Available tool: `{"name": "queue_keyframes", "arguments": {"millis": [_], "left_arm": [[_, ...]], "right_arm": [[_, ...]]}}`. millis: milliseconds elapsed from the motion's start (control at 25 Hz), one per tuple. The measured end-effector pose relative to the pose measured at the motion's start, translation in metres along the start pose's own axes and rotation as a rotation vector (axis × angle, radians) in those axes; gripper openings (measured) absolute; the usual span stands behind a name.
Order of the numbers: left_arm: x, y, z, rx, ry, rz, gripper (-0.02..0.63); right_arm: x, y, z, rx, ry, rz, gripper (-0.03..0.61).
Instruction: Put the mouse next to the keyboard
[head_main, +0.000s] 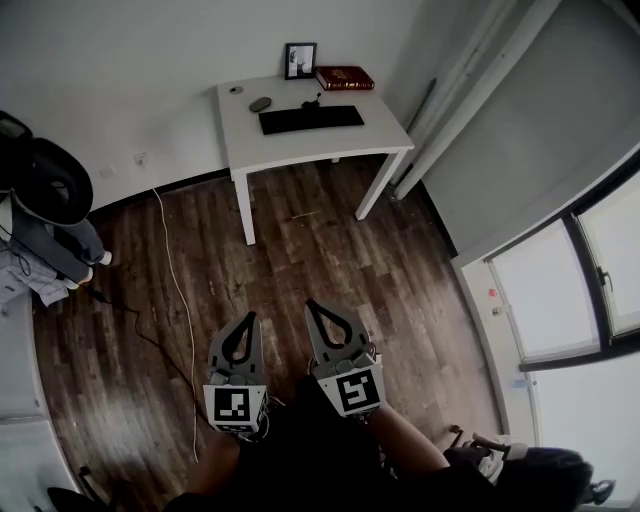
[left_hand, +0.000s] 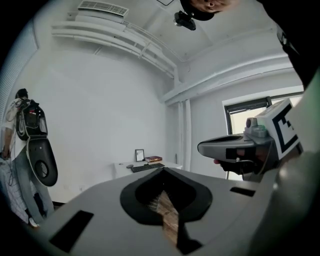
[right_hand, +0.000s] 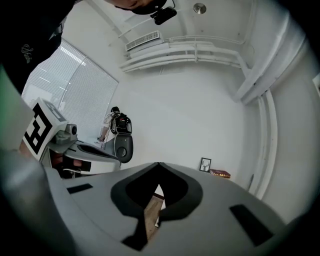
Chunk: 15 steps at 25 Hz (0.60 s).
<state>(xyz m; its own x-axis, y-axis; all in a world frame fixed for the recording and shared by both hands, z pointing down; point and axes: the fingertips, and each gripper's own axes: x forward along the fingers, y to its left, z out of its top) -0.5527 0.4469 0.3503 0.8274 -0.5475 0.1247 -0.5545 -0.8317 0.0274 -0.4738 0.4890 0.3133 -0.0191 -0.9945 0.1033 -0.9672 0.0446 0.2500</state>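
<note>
Mouse (head_main: 260, 103), small grey oval, near flat black keyboard (head_main: 310, 119) on white table (head_main: 300, 148). Left gripper (head_main: 249, 320), right gripper (head_main: 312, 307): jaws pressed together, empty.

The floor (head_main: 330, 250) is dark wood plank with visible grain and a soft sheen where light falls, while the table (head_main: 300, 146) on it is smooth, white and matt. The keyboard (head_main: 310, 119) looks like matt black plastic, the mouse (head_main: 260, 103) like dull grey plastic, and the book (head_main: 344, 77) has a reddish-brown cover with a slight gloss. The left gripper (head_main: 250, 318) and right gripper (head_main: 312, 305) have smooth, matt grey plastic shells edged in black.
</note>
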Motion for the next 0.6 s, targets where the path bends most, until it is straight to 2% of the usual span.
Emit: {"name": "queue_keyframes", "arguments": {"millis": [280,600], "left_arm": [[0.089,0.020,-0.003,0.002,0.023,-0.026,-0.002],[0.249,0.037,0.019,0.017,0.049,-0.013,-0.002]], "right_arm": [[0.066,-0.061,-0.020,-0.003,-0.002,-0.007,0.020],[0.168,-0.175,-0.043,-0.021,0.029,0.068,0.020]]}}
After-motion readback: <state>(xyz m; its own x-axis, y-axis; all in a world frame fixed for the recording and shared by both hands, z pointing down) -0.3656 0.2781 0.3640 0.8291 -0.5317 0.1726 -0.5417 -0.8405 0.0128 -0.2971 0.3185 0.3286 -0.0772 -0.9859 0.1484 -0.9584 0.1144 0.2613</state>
